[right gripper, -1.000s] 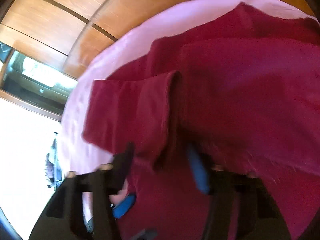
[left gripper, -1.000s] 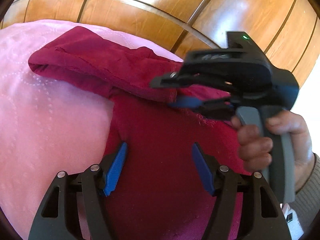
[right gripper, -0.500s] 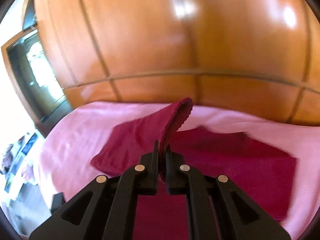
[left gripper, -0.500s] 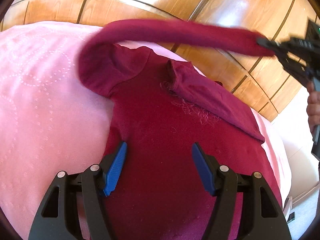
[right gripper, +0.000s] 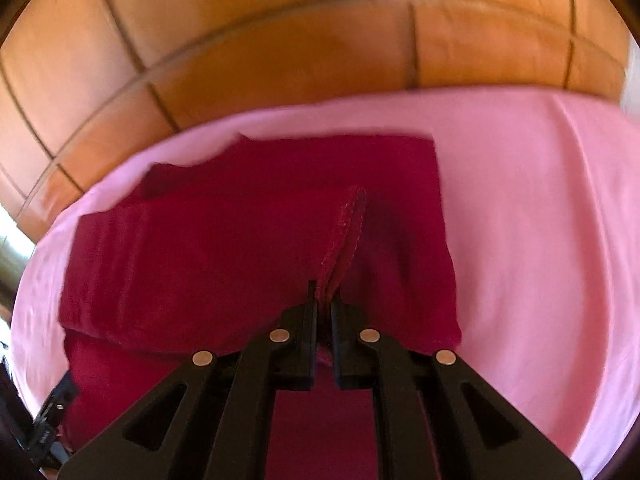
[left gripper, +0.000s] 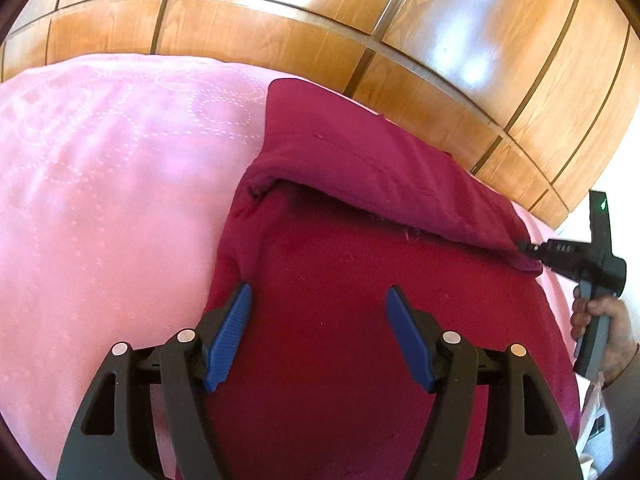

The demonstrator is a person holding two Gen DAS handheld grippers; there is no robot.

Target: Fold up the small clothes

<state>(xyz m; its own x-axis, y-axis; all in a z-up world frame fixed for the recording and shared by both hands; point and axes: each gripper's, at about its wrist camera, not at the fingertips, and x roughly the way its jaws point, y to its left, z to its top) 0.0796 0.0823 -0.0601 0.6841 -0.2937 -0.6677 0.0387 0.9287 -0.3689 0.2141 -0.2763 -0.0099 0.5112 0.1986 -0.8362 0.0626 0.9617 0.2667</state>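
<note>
Here's the top (left gripper: 360, 320), dark red, lying flat on the pink cover (left gripper: 112, 200), with the wooden wall (left gripper: 360, 8) curving behind it. From the left wrist view, the left gripper (left gripper: 318, 334) hangs just over the body of the top, its blue pads (left gripper: 228, 340) spread wide apart with nothing between them, bare red fabric showing in the gap. One pad sits right by the top's left edge, where it meets the cover. Across the far part of the top lies the sleeve (left gripper: 380, 172), folded over the body in a long band running from the left shoulder to the right edge. And there at that right edge is the right gripper (left gripper: 528, 249), its tip pinched on the sleeve's cuff, with the person's hand (left gripper: 600, 320) wrapped round the grey handle. Over to the right wrist view: the right gripper (right gripper: 324, 300) has its jaws closed down to a thin slit, and the cuff (right gripper: 344, 236) runs straight into it, hem stitching showing, clamped between the black fingers. This view is a little blurred. The top (right gripper: 200, 240) spreads out beyond on the cover (right gripper: 540, 220), its far edge straight.
</note>
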